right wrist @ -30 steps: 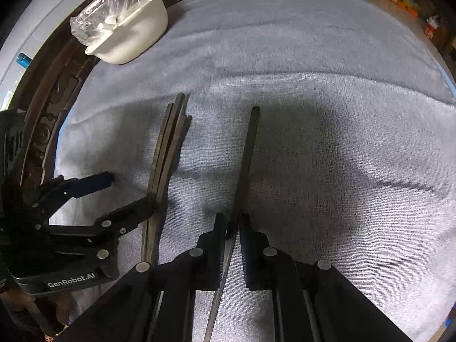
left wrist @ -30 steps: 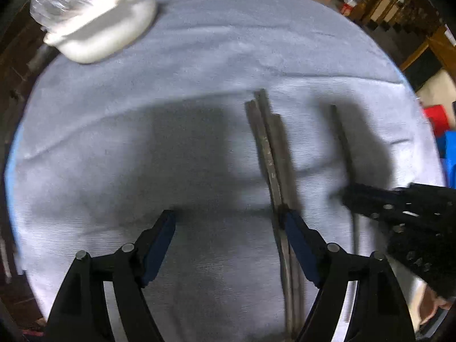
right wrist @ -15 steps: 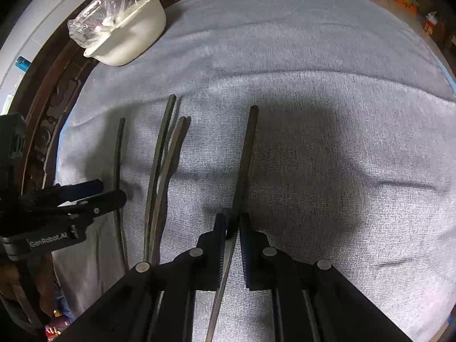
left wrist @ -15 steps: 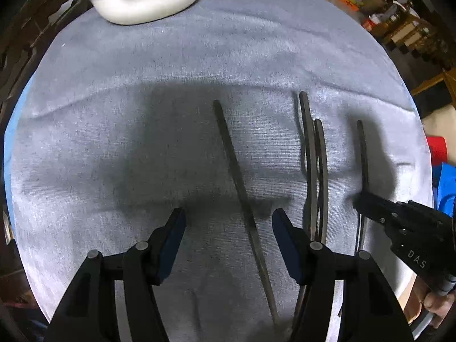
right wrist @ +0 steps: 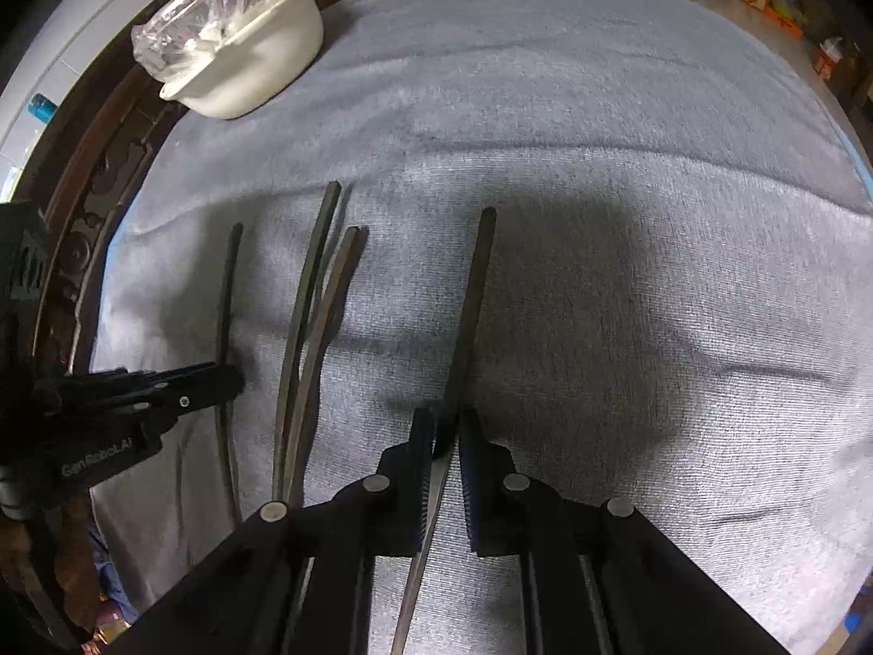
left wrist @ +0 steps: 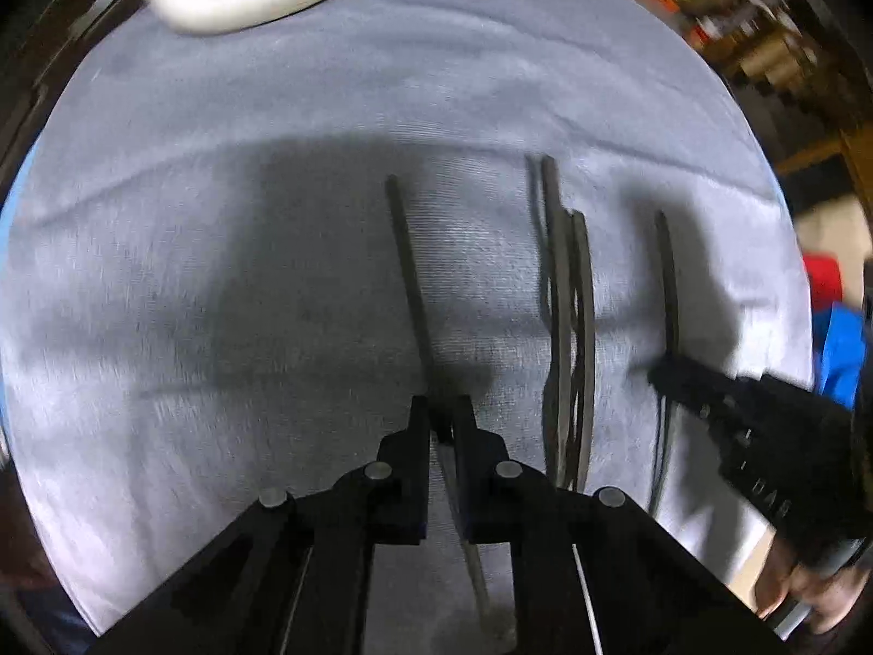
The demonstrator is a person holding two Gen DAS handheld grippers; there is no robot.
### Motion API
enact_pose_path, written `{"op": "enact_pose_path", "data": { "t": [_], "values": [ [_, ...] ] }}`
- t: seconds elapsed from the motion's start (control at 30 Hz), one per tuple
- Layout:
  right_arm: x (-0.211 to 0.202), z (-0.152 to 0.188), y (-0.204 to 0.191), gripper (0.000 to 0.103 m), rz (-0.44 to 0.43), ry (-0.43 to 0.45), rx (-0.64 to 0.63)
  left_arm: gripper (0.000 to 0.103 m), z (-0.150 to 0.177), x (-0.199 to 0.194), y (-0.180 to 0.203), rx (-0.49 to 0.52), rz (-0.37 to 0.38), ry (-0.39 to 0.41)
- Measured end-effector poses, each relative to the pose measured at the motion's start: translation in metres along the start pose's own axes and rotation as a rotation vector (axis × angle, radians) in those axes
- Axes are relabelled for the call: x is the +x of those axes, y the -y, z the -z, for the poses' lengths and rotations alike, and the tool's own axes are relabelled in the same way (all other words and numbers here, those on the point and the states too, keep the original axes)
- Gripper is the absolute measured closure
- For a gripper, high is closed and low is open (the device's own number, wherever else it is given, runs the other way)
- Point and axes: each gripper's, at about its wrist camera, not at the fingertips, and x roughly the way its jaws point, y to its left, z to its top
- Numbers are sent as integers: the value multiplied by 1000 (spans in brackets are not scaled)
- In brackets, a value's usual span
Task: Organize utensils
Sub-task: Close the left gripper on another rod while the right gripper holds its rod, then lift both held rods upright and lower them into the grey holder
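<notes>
A grey cloth [right wrist: 627,136] covers the bench [right wrist: 109,164], with a white bowl [right wrist: 256,65] at its far left corner (a crumpled plastic bag [right wrist: 185,38] sits in it). Nearer, dark sticks lie roughly parallel on the cloth.

The left gripper [left wrist: 441,415] has just been closing its jaws, and they now pinch the left stick [left wrist: 406,273] low on its length. The right gripper [right wrist: 447,426] has narrow jaws clamped on the right stick [right wrist: 474,300] in the same way. Between the two held sticks, the loose sticks [right wrist: 316,316] lie untouched and partly crossed.

Both grips sit far from the sticks' far ends, so I judge that a lift could let either stick pivot in the jaws and droop or slip out. The left grip is fresh and that view is blurred, so I cannot tell whether it is centred. Swinging either stick inward could knock the loose sticks askew. The cloth may also snag a dragged tip and wrinkle.

Both grippers point steeply down at the cloth, side by side, the left angled slightly across its stick.
</notes>
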Motion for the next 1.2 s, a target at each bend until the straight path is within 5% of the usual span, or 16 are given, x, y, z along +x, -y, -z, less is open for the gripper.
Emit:
{"op": "enact_pose_path", "data": {
  "t": [0.1,0.27,0.47,0.57,1.2],
  "values": [
    [-1,1,0,93,10,-5,6,98,-13,1,9,120,-93,-16],
    [1,-4,3,91,-10,-24,39,97,-20,4,18,193,-119,-71],
    [3,-8,-1,95,16,-34,35,97,-18,0,11,177,-92,-60],
    [0,-4,4,97,15,-15,55,98,-10,2,-16,123,-15,-53],
    [-86,80,50,97,-84,230,265,98,68,-85,-93,-55,140,245]
  ]
}}
